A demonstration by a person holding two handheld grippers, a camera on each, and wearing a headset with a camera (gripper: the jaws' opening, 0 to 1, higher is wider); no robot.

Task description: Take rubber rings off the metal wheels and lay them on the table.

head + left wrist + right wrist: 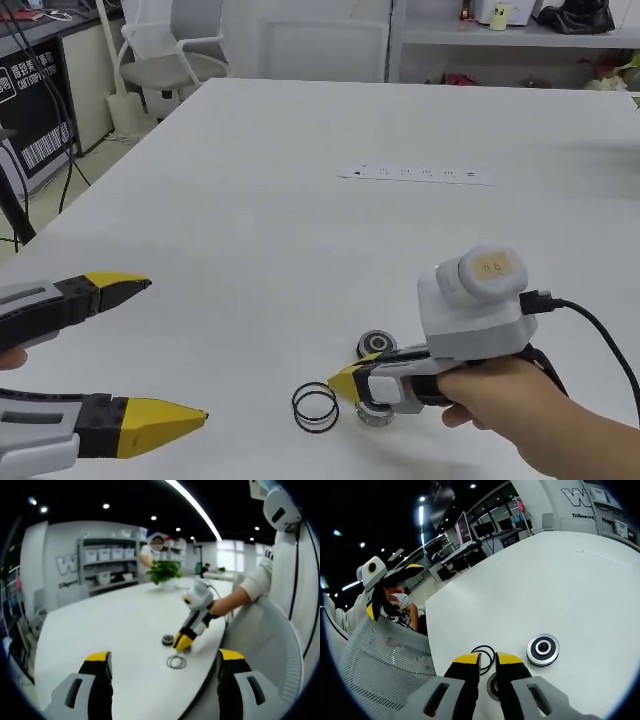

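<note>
At the near edge of the white table (300,230), a hand (520,400) tilts the right gripper (345,385) down, jaws nearly closed, over a shiny round metal wheel (375,416). Thin black rubber rings (315,407) lie flat just beside it. The left gripper (178,350) gapes wide.

The right gripper (488,659) covers most of one wheel (492,686) just under its jaws, so whether the nearly closed jaws pinch anything stays hidden. The rubber rings (315,408) beside the jaw tips overlap, their number unclear. The left gripper (178,348) is cut off behind its jaws
</note>
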